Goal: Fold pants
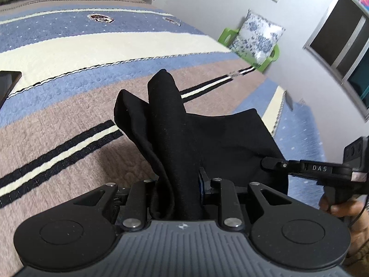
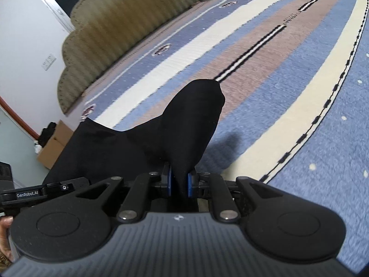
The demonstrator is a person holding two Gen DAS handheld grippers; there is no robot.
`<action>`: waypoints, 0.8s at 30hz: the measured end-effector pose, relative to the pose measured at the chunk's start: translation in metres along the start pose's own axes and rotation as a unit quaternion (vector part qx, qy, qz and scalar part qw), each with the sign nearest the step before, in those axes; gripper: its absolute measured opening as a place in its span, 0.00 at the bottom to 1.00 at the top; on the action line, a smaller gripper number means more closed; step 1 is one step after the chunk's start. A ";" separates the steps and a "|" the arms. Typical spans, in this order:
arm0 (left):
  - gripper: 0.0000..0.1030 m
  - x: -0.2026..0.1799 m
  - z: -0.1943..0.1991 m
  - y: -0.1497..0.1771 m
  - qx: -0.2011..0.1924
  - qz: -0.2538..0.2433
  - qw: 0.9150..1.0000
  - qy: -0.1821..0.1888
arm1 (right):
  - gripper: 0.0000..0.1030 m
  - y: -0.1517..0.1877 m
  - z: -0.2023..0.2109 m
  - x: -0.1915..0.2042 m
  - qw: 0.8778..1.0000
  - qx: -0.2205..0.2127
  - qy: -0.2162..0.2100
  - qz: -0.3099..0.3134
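Pants: the black pants (image 1: 184, 124) hung lifted above the striped blanket (image 1: 69, 120) on the bed, over its brown band and toward the blanket's blue-bordered near edge; a bunch of cloth was pinched at each end and the stretch between sagged.
Left gripper: the left gripper (image 1: 177, 191) was clamped on a thick gather of the cloth, which stood up between its jaws in two folds.
Right gripper: the right gripper (image 2: 180, 182) was clamped on another bunch, blue pads pressing it from both sides.
Step in hand: judged to be carrying the held edge across to lay one half over the other.
Doing it well: both grips should travel level and together, keeping the span between them taut enough that the sag flattened out; the edge should be lowered onto the blanket before either grip let go, so no crease was trapped.
Risk: the bunched gathers might spring into wrinkles on release.
Surroundings: a padded headboard (image 2: 129, 27) stood at the far edge; a floral cushion (image 1: 258, 37) rested on a green chair (image 1: 272, 57) beyond the corner.
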State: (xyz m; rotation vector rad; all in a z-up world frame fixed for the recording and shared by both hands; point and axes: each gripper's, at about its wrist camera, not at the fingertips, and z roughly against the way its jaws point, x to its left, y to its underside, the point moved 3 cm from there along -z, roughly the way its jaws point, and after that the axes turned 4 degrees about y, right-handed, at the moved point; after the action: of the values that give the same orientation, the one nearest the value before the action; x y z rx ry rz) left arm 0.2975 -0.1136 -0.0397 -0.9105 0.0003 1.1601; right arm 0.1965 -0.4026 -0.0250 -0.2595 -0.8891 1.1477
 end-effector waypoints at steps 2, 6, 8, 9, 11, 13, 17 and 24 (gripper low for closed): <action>0.23 0.004 -0.009 0.003 0.011 0.003 1.000 -0.007 | 0.13 0.002 -0.010 -0.008 1.000 0.006 0.008 -0.005; 0.25 0.023 -0.021 0.014 0.029 0.016 0.999 -0.013 | 0.13 0.013 -0.032 -0.012 0.999 0.025 0.035 0.000; 0.29 0.030 -0.019 0.018 0.031 0.020 0.999 -0.012 | 0.19 0.018 -0.038 -0.013 0.998 0.028 0.052 0.002; 0.29 0.034 -0.017 0.019 0.032 0.026 0.999 -0.009 | 0.26 0.019 -0.038 -0.014 0.998 0.027 0.065 0.002; 0.32 0.041 -0.010 0.021 0.033 0.037 0.999 -0.004 | 0.29 0.019 -0.032 -0.017 0.995 0.018 0.095 0.004; 0.35 0.045 -0.004 0.023 0.029 0.034 0.999 -0.013 | 0.29 0.017 -0.020 -0.018 0.993 -0.001 0.114 0.018; 0.45 0.040 0.010 0.026 0.002 0.002 0.998 -0.061 | 0.29 0.007 0.000 0.004 0.988 -0.046 0.123 0.079; 0.47 0.030 0.038 0.006 -0.060 -0.050 0.989 -0.123 | 0.33 -0.008 -0.057 0.028 0.998 -0.026 0.035 0.040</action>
State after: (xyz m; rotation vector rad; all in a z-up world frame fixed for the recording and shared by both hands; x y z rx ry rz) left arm 0.2898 -0.0665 -0.0316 -0.8578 -0.3154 1.1821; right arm 0.2460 -0.3675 -0.0435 -0.3780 -0.8540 1.1827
